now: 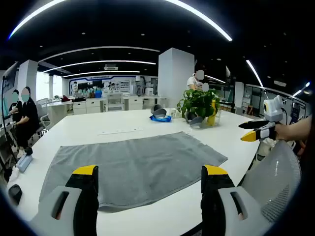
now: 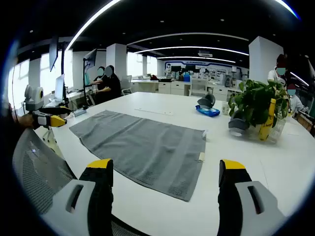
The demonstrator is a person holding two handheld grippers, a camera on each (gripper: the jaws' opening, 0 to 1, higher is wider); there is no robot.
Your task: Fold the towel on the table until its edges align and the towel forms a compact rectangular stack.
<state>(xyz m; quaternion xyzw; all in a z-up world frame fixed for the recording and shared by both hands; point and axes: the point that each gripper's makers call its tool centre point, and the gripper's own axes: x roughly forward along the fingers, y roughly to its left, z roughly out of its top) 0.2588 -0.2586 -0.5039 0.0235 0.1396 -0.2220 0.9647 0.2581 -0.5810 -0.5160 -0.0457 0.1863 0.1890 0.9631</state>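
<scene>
Two views. In the left gripper view, our left tongs [image 1: 149, 178] gape wide and empty over the grey towel [image 1: 133, 164], flat on the white table [image 1: 98, 130]. In the right gripper view, our right tongs [image 2: 166, 172] gape empty beside it.

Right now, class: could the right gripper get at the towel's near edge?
Probably yes. The right gripper hangs open just short of the towel, which lies flat, and nothing stands between them on the table.
</scene>
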